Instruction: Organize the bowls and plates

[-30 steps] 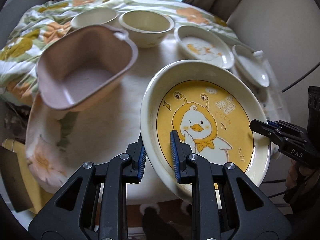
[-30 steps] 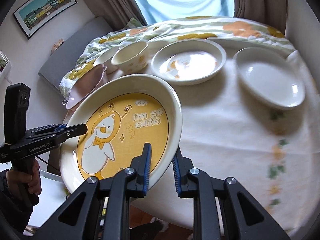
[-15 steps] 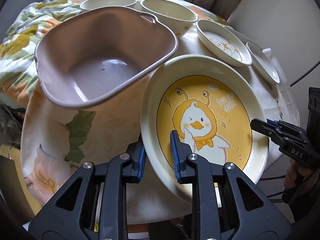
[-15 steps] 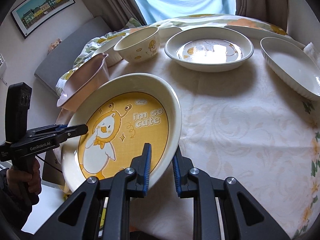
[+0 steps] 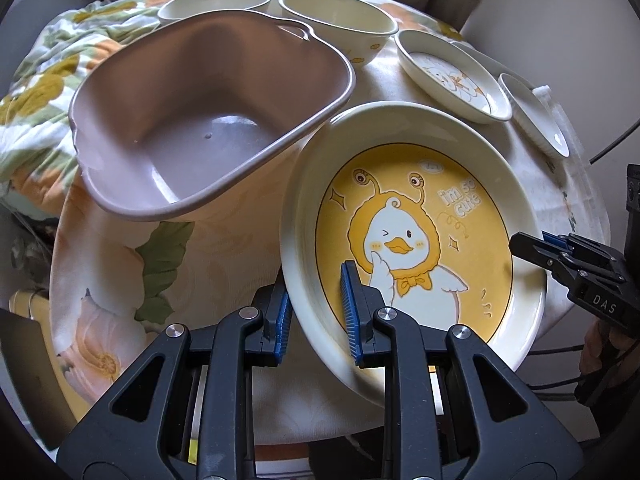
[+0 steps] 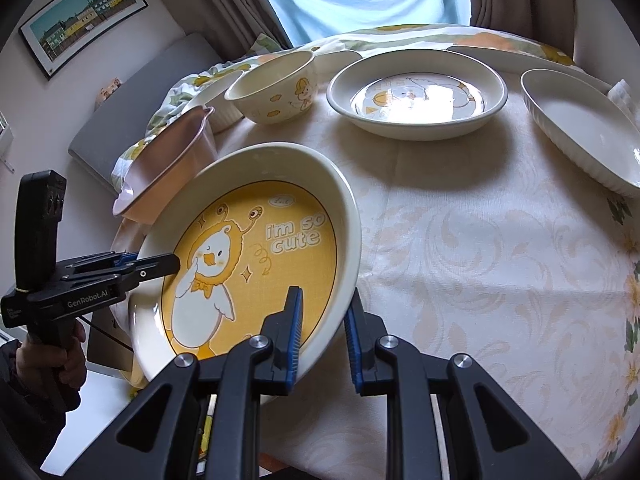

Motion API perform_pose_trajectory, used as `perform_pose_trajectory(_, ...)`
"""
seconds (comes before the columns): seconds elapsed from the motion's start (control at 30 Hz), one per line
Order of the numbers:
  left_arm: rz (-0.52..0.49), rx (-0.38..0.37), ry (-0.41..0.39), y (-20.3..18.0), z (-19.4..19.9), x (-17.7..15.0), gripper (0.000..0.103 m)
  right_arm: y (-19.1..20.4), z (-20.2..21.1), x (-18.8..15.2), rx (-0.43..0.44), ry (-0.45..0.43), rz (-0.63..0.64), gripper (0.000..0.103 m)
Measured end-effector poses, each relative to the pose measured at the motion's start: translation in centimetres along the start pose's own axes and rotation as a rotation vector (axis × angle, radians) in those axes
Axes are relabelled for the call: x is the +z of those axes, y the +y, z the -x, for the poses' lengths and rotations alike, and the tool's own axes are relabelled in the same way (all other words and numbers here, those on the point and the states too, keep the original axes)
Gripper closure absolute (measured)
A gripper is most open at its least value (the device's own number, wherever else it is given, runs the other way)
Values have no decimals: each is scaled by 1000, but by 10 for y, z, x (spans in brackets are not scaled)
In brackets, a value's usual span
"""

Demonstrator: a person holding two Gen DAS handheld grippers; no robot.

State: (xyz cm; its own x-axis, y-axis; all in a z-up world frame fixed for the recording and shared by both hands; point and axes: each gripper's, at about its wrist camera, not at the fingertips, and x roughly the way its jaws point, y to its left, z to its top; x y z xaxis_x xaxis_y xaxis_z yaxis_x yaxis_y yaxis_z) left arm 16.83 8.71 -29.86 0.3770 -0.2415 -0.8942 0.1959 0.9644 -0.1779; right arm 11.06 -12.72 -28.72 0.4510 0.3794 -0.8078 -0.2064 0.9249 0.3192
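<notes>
A cream plate with a yellow duck picture [image 5: 420,208] [image 6: 256,248] is held tilted over the near edge of the table, low above the cloth. My left gripper [image 5: 314,304] is shut on its near left rim, one pad inside and one outside. My right gripper [image 6: 324,320] is shut on the opposite rim in the same way. Each gripper also shows in the other's view: the right gripper [image 5: 528,246] and the left gripper [image 6: 168,264]. The plate's far rim lies close beside a pink plastic tub [image 5: 192,132] [image 6: 168,160]; whether they touch I cannot tell.
Behind the tub stand a cream bowl [image 5: 336,20] [image 6: 272,88] and a second bowl [image 5: 212,2]. A smaller duck plate [image 5: 452,76] [image 6: 416,96] and a white oval dish [image 5: 536,116] [image 6: 580,128] sit to the right. The floral tablecloth [image 6: 480,240] lies bare between them.
Both grippers have come down and forward with the duck plate. The tub and bowls now loom larger and nearer. Over the last half second there is hardly any movement.
</notes>
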Motion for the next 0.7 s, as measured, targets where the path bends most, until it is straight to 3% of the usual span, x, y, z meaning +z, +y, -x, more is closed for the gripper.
perform_pose_trajectory(0.13, -6, 2, 12, -4, -1, -2, 73, 2, 2, -2, -5, 5, -7, 81)
perform_pose_trajectory(0.17, -18, 12, 15, -7, -2, -3, 60, 2, 3, -3, -1, -1, -11, 73)
perform_pose_trajectory(0.2, -33, 28, 12, -10, -3, -5, 40, 3, 3, -4, 1, -5, -11, 67)
perform_pose_trajectory(0.23, -42, 41, 3, -13, -2, -8, 32, 4, 4, -6, -1, -5, -8, 52)
perform_pose_trajectory(0.47, -55, 70, -24, -29, 21, -19, 29, 4, 26, -6, -4, -27, 1, 49)
perform_pose_trajectory(0.57, -78, 92, -62, -46, 51, -18, 29, 2, 53, -4, -2, -59, -1, 49)
perform_pose_trajectory(0.7, -125, 88, -172, -90, 108, -9, 29, -3, 108, -2, -28, -135, 3, 49)
